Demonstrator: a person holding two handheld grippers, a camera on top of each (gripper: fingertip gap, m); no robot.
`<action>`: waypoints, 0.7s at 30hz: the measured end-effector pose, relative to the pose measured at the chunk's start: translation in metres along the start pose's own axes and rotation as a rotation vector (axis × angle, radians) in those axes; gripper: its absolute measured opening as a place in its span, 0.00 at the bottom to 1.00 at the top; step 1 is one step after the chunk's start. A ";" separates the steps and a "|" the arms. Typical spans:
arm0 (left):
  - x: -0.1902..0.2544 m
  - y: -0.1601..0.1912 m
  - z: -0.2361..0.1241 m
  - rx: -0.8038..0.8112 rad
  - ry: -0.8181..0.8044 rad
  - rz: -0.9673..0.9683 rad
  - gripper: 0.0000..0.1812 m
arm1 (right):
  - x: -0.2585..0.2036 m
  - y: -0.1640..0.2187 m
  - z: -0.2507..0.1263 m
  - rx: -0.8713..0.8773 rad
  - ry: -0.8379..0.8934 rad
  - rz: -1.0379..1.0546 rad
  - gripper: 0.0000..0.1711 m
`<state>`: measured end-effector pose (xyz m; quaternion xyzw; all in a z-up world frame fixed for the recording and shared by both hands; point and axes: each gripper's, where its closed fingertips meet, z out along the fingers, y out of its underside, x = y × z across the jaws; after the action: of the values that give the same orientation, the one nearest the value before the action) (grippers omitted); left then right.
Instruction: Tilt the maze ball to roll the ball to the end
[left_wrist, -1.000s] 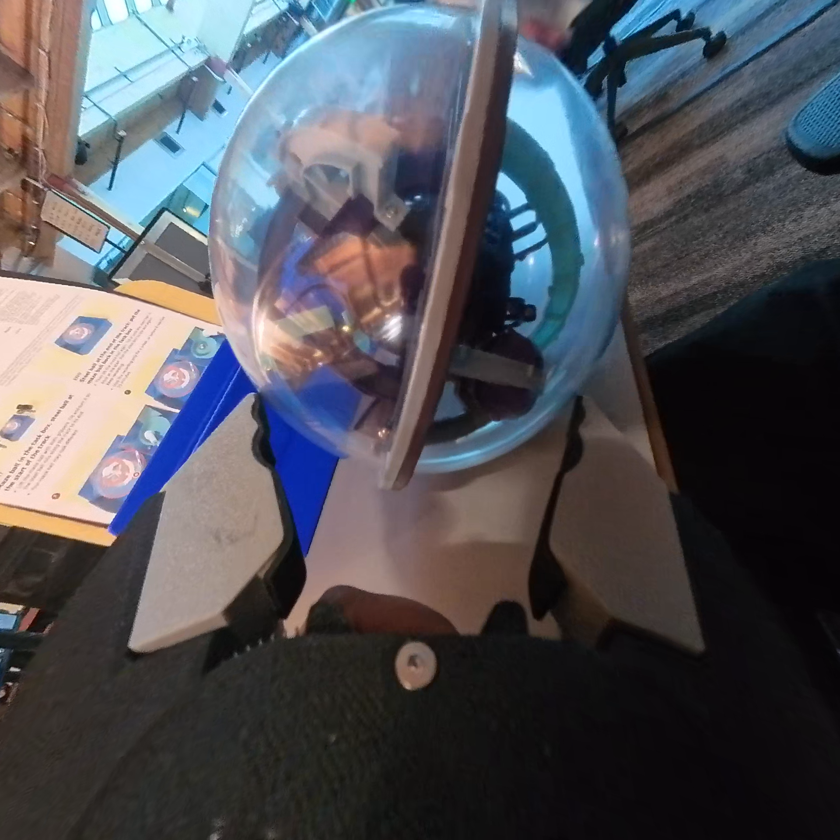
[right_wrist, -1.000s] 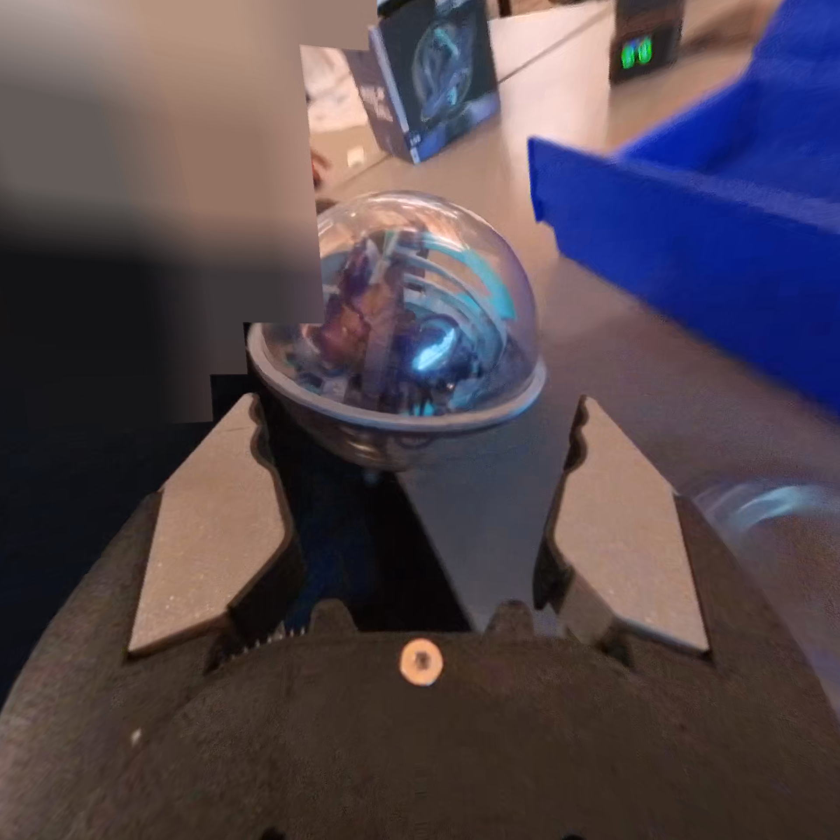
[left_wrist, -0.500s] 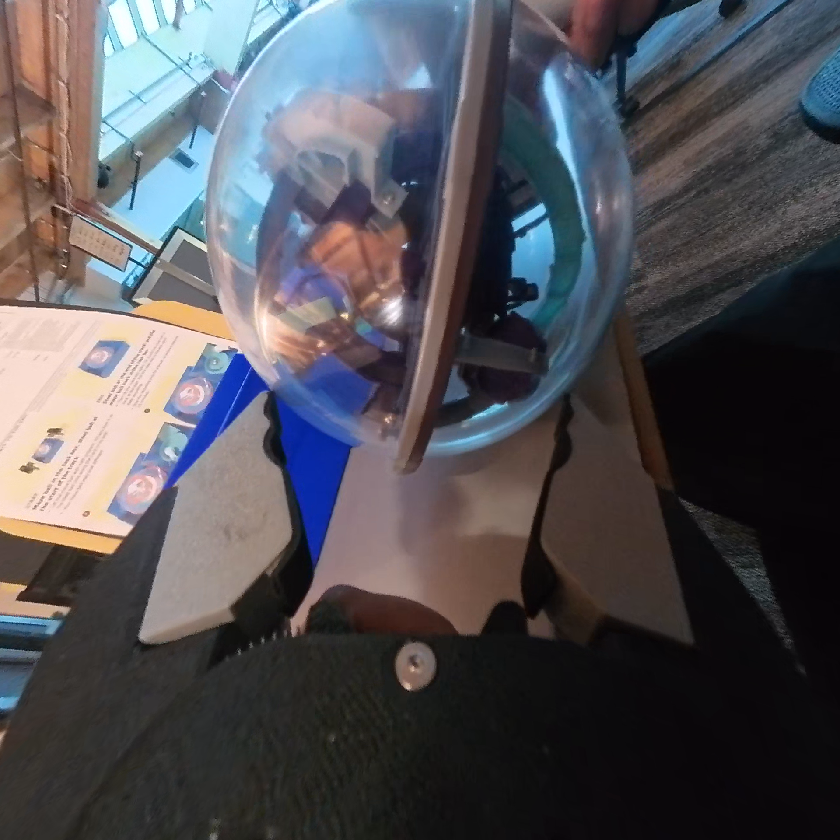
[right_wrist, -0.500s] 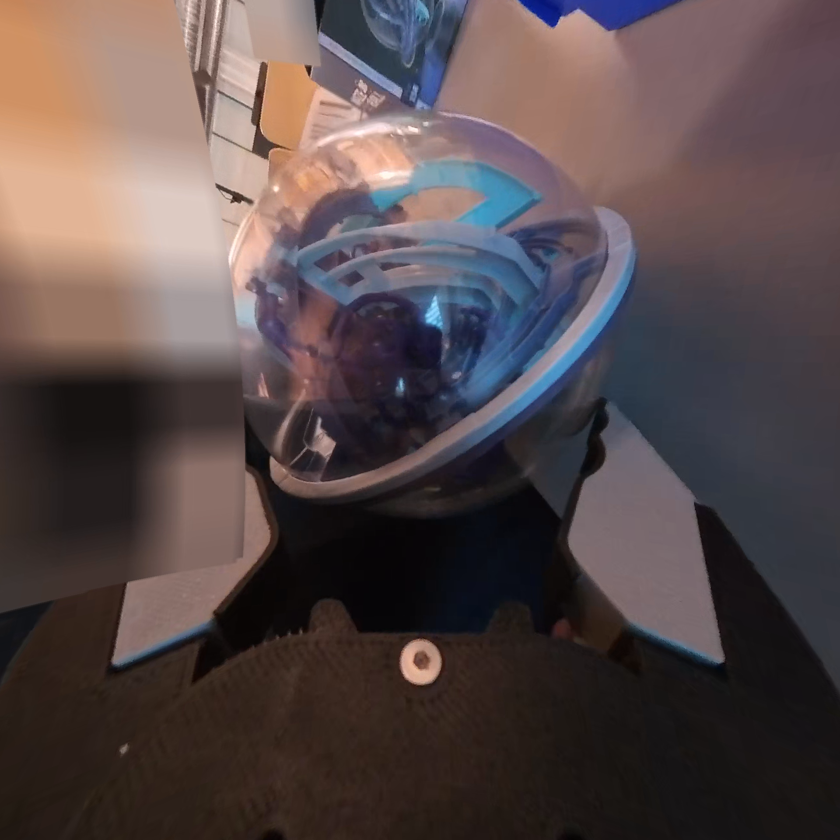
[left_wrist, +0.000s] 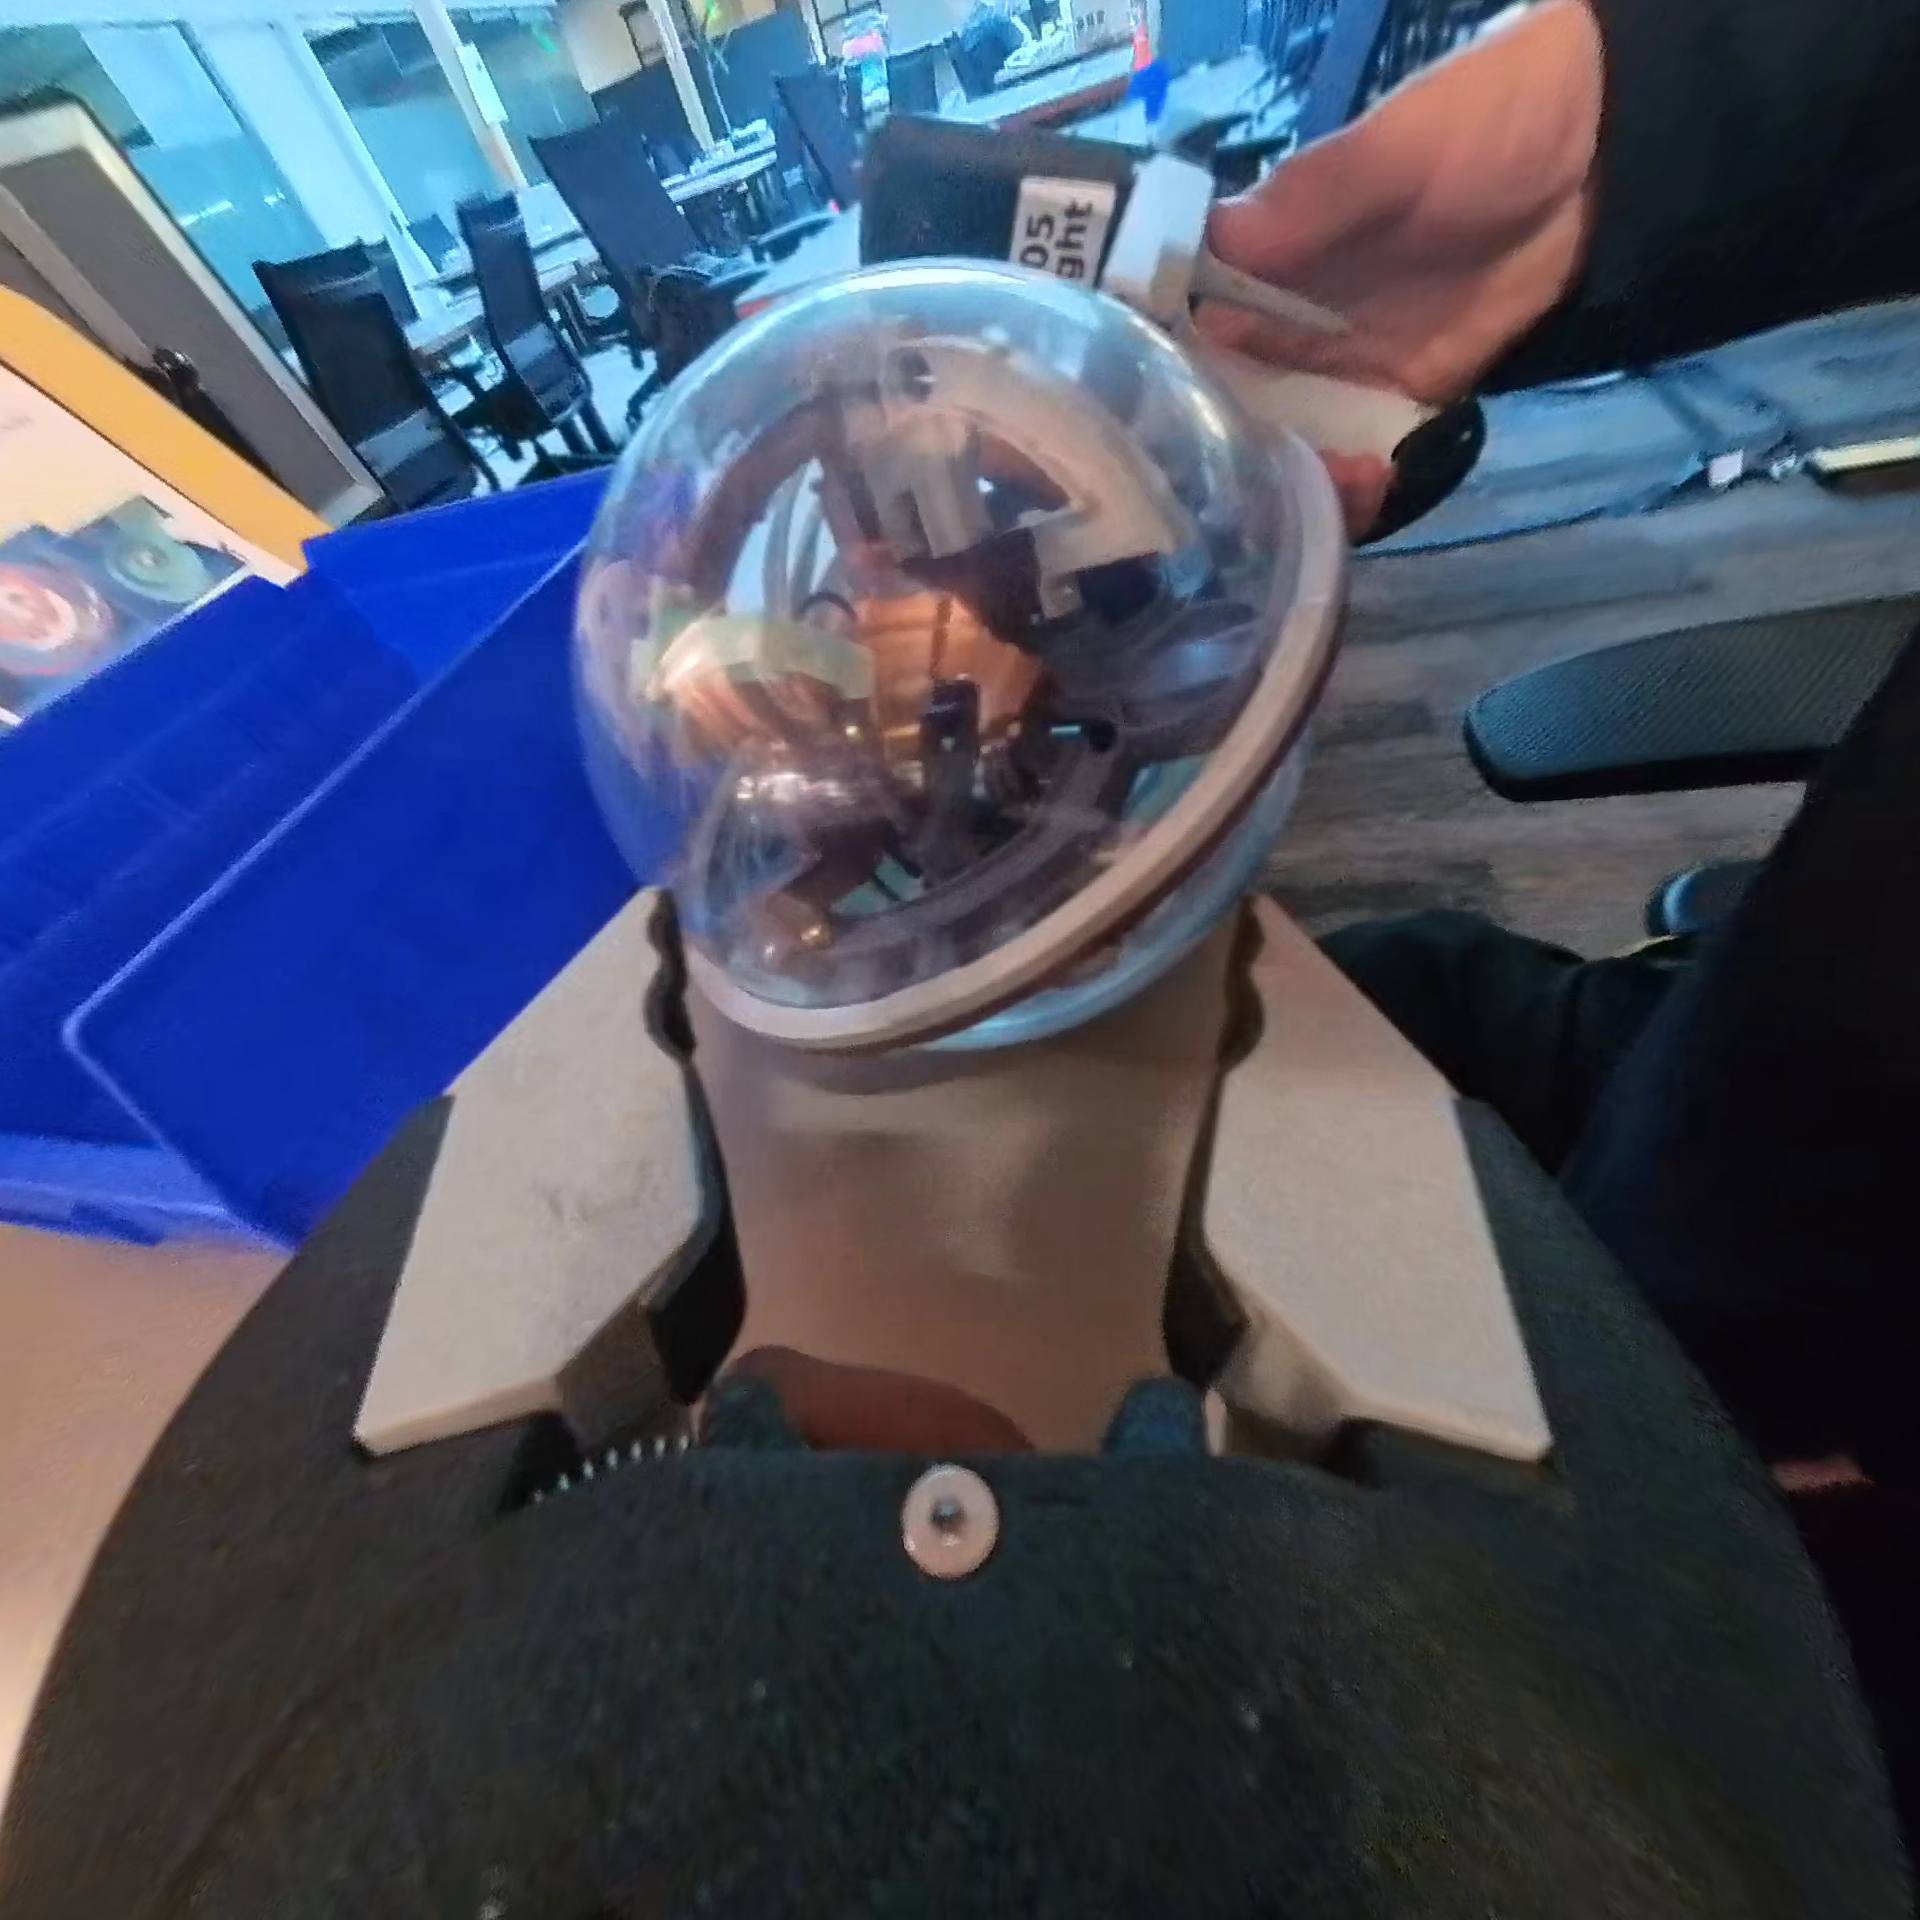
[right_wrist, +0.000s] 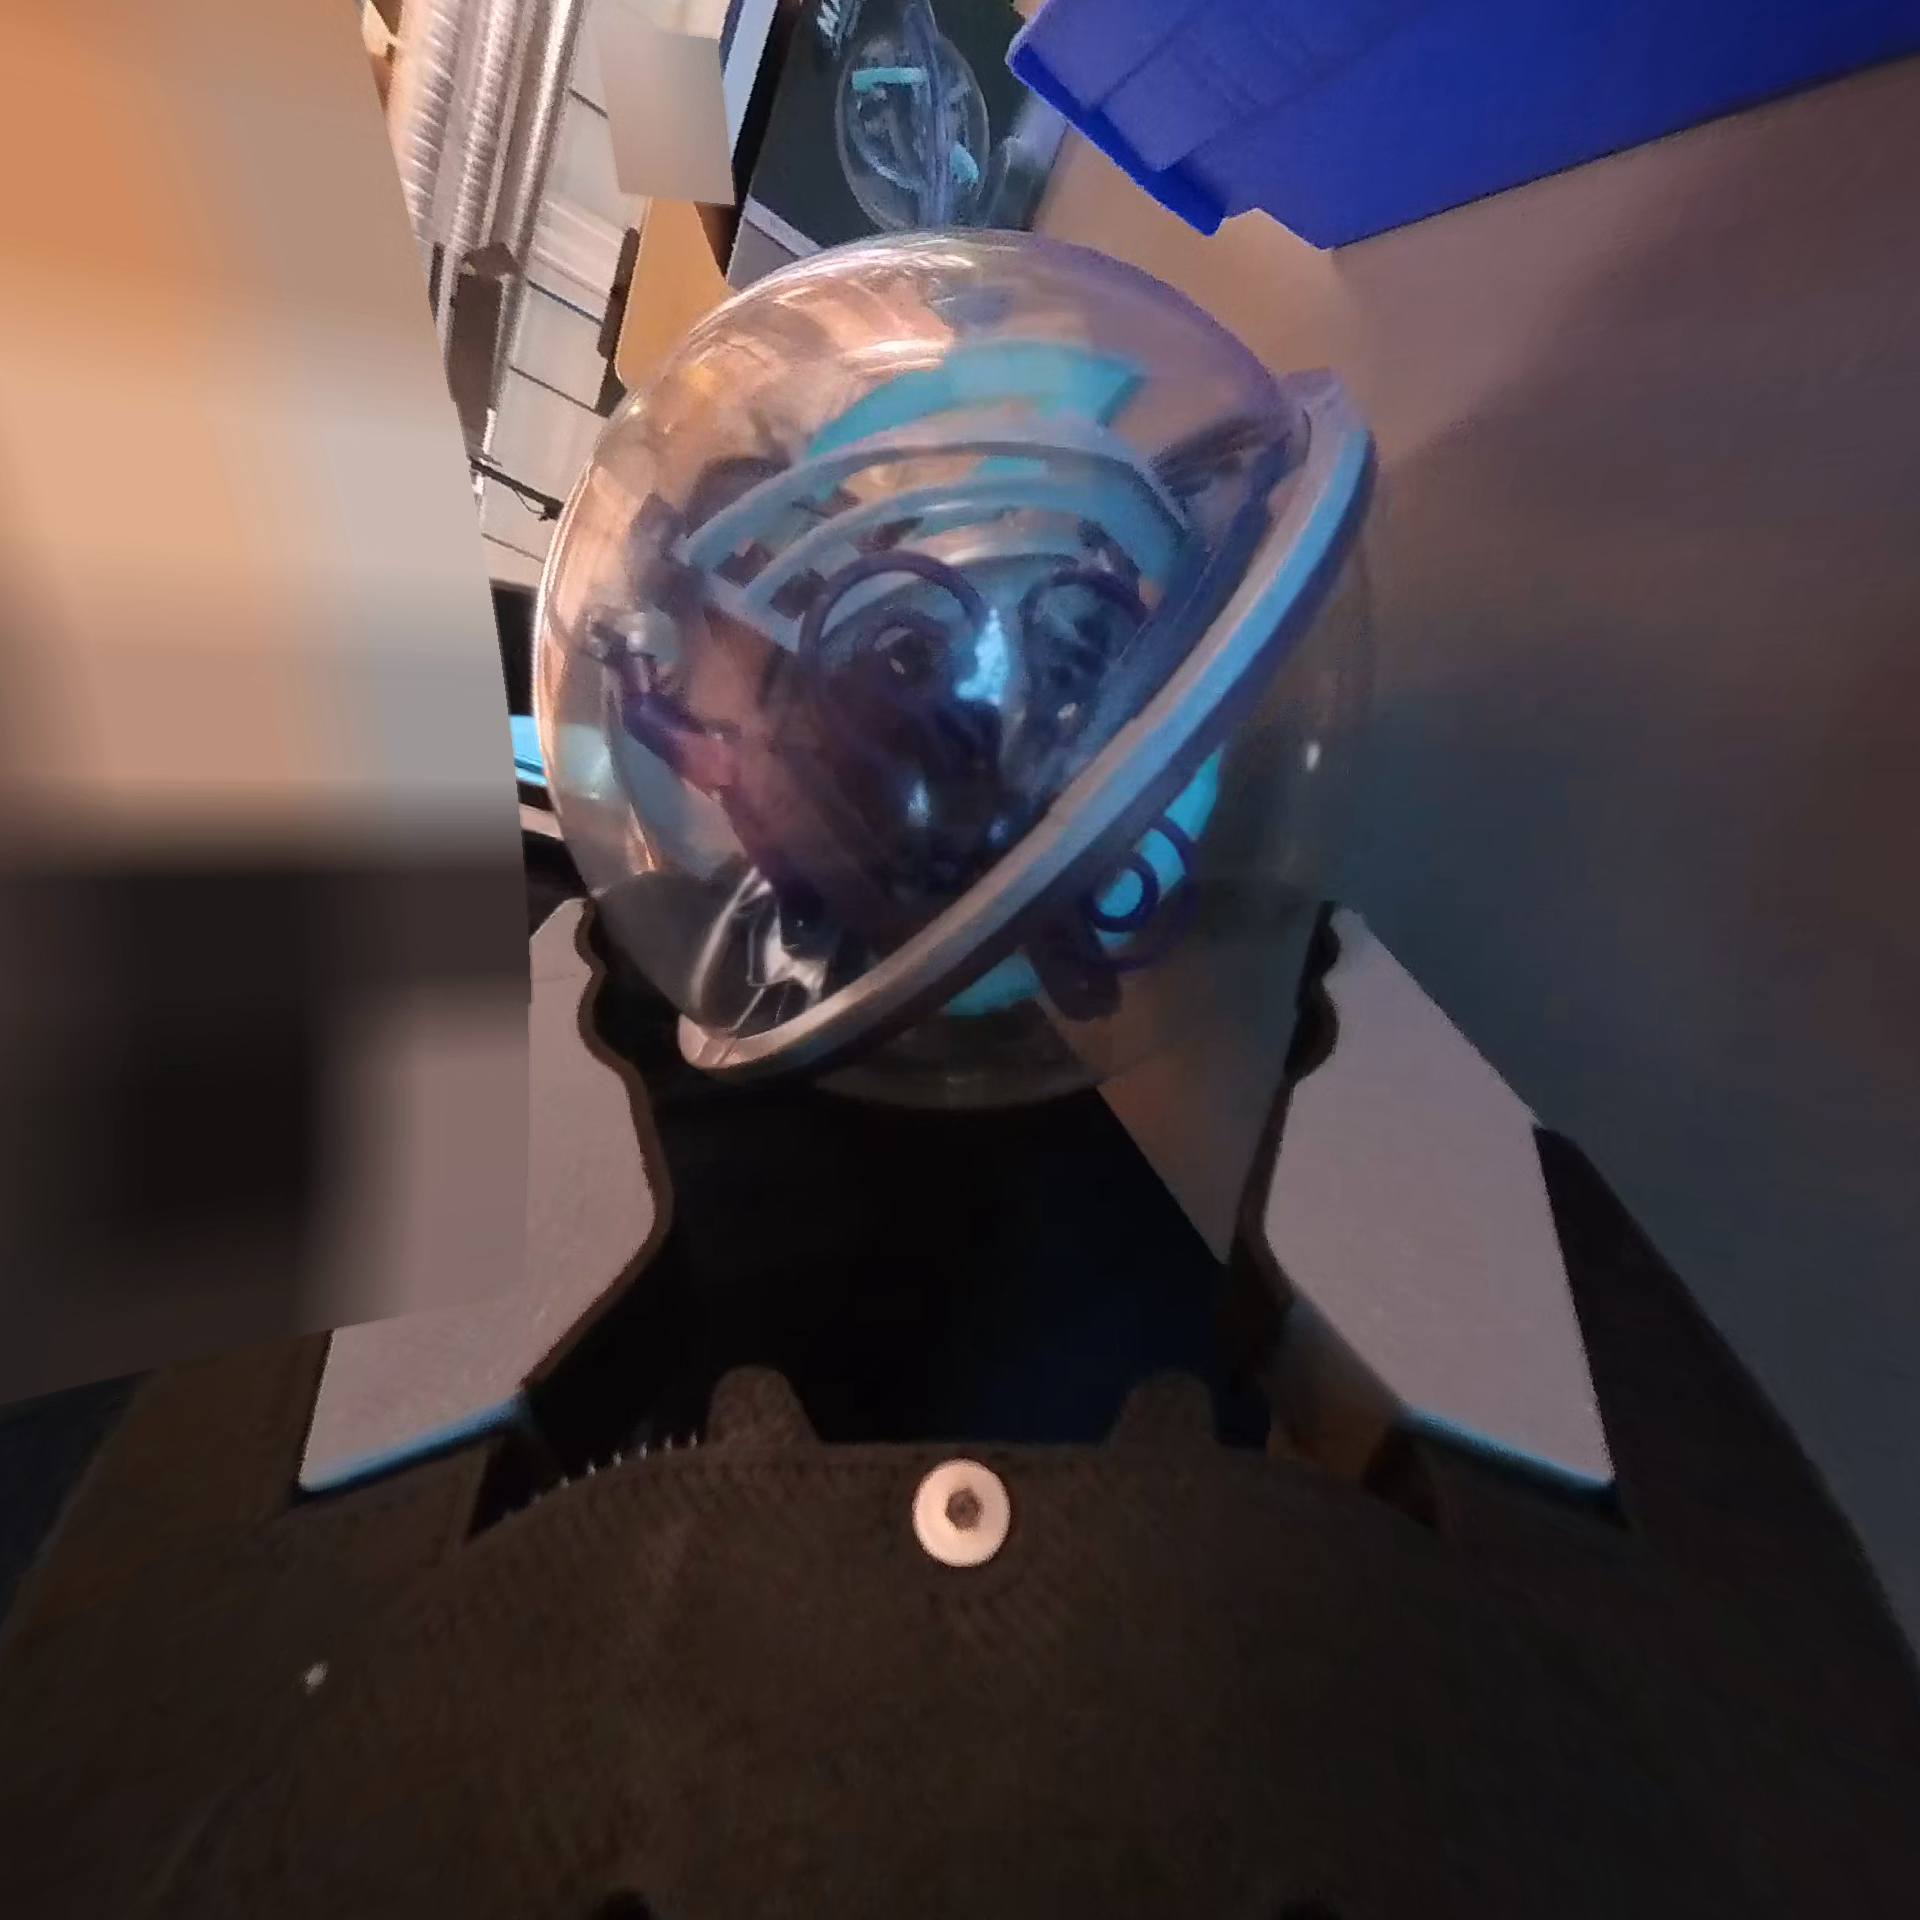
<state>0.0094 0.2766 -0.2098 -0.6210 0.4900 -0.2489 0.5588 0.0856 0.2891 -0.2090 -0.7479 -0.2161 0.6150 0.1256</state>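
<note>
The maze ball (left_wrist: 935, 623) is a clear sphere with a pale ring around its middle and coloured tracks inside. It is held off the table between both grippers. My left gripper (left_wrist: 956, 935) is shut on its lower part, and the ring slants down to the left. My right gripper (right_wrist: 956, 935) is shut on the maze ball (right_wrist: 935, 623) from the other side, with teal and purple tracks showing. In the left wrist view a hand (left_wrist: 1434, 229) holds the right gripper behind the ball. I cannot make out the small rolling ball inside.
A blue bin (left_wrist: 312, 831) stands on the table (left_wrist: 104, 1403) to the left; it also shows in the right wrist view (right_wrist: 1455, 104). A printed instruction sheet (left_wrist: 83, 520) and the toy's dark box (right_wrist: 894, 104) are nearby. A chair armrest (left_wrist: 1683, 707) is at the right.
Both grippers have turned with the ball. In the left view its ring went from nearly upright to slanted. In the right view it went from level to steeply tilted.
</note>
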 end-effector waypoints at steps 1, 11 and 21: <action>-0.002 0.001 -0.001 0.007 -0.004 -0.008 0.53 | -0.001 0.000 0.001 0.001 -0.007 -0.006 0.74; 0.007 0.003 0.003 -0.013 0.025 0.139 0.56 | -0.002 -0.006 0.013 -0.039 0.004 -0.077 0.87; 0.004 0.002 0.004 0.002 0.072 0.039 0.56 | -0.001 -0.013 0.014 -0.030 -0.017 -0.094 0.87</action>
<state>0.0137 0.2746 -0.2134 -0.6016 0.5214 -0.2606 0.5462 0.0694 0.2984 -0.2050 -0.7336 -0.2610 0.6114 0.1413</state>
